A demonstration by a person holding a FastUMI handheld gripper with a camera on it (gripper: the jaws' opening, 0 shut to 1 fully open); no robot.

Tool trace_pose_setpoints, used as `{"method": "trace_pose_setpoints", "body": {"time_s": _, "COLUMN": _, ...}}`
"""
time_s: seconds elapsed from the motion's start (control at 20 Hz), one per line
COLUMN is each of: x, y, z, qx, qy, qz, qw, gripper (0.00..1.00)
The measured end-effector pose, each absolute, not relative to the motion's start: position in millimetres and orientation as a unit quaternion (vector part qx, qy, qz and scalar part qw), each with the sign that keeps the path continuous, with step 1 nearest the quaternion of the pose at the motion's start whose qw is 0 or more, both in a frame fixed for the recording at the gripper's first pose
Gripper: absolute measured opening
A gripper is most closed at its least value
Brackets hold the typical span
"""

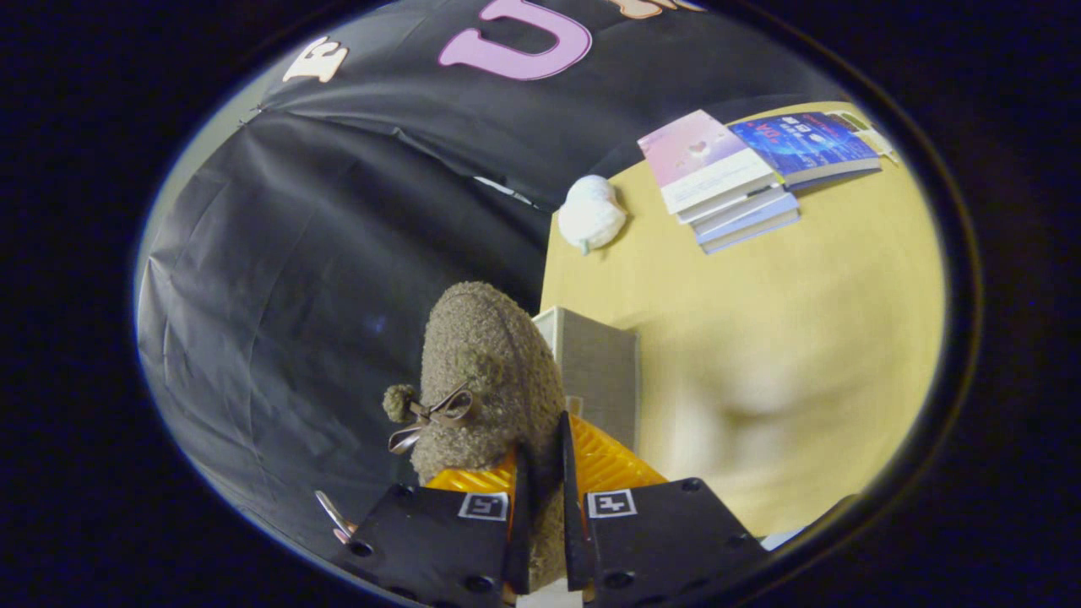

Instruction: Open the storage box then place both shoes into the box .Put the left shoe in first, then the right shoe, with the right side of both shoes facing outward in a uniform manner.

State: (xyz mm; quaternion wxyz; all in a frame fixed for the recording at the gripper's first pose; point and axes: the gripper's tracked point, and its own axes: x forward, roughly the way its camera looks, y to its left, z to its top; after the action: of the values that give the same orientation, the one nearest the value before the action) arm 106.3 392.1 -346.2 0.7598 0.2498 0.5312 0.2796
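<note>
Shoe [486, 371] pinched btwn tool [540, 507] fingers

A black cloth wall [338, 253], creased and seamed, closes off the booth, with a pale strip of room showing past its far edge. Beside it spreads a yellow table [802, 338] under soft, even light. At the table's far end sit a stack of books [735, 181] and a small white bundle [591, 213].
</note>
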Motion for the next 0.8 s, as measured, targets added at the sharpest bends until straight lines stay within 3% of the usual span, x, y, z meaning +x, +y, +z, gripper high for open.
{"method": "trace_pose_setpoints", "body": {"time_s": 0.25, "x": 92, "y": 442, "z": -367, "qx": 0.237, "qy": 0.567, "qz": 0.274, "qw": 0.74, "gripper": 0.2}}
{"method": "trace_pose_setpoints", "body": {"time_s": 0.8, "x": 116, "y": 478, "z": -430, "qx": 0.084, "qy": 0.517, "qz": 0.158, "qw": 0.837, "gripper": 0.2}}
